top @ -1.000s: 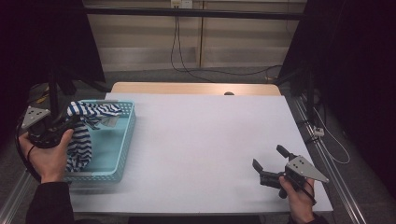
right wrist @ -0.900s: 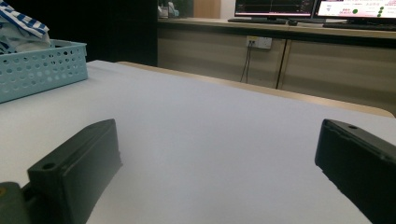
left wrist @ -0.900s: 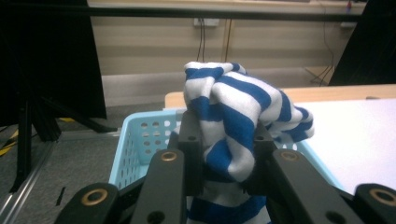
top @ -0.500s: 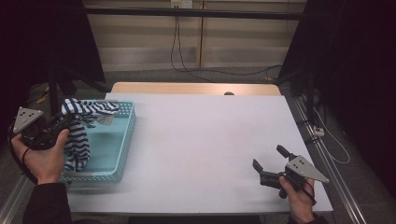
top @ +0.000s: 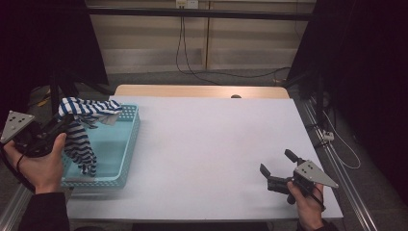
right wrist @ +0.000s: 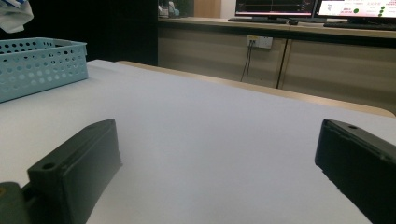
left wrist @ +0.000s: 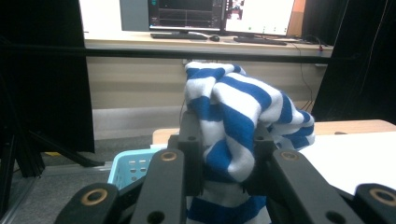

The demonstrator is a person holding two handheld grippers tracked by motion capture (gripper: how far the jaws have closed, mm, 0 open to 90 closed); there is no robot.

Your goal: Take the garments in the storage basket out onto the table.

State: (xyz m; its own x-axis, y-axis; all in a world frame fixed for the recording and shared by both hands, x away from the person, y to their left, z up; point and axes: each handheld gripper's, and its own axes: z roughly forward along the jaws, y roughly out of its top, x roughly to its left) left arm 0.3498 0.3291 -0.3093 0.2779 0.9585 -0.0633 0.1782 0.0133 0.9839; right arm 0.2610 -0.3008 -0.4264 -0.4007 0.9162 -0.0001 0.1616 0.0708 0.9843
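Note:
A blue-and-white striped cloth (top: 82,125) hangs above the light blue basket (top: 127,159) at the table's left side, its lower end trailing down into the basket. My left gripper (top: 60,122) is shut on the cloth's bunched top, and its own view has the striped cloth (left wrist: 233,126) squeezed between both black jaws. Near the front right of the white table (top: 211,144), my right gripper (top: 279,162) rests low with its jaws wide open and nothing between them. The basket (right wrist: 42,65) stands far off to the left in the right gripper view.
A wooden strip (top: 202,91) runs along the table's far edge. Metal rails (top: 332,159) border the right side. Cables (top: 192,62) hang on the wall behind. Dark curtains flank both sides.
My left gripper has risen and shifted left with the striped cloth, pulling more of it up out of the basket. The right gripper has stayed where it was.

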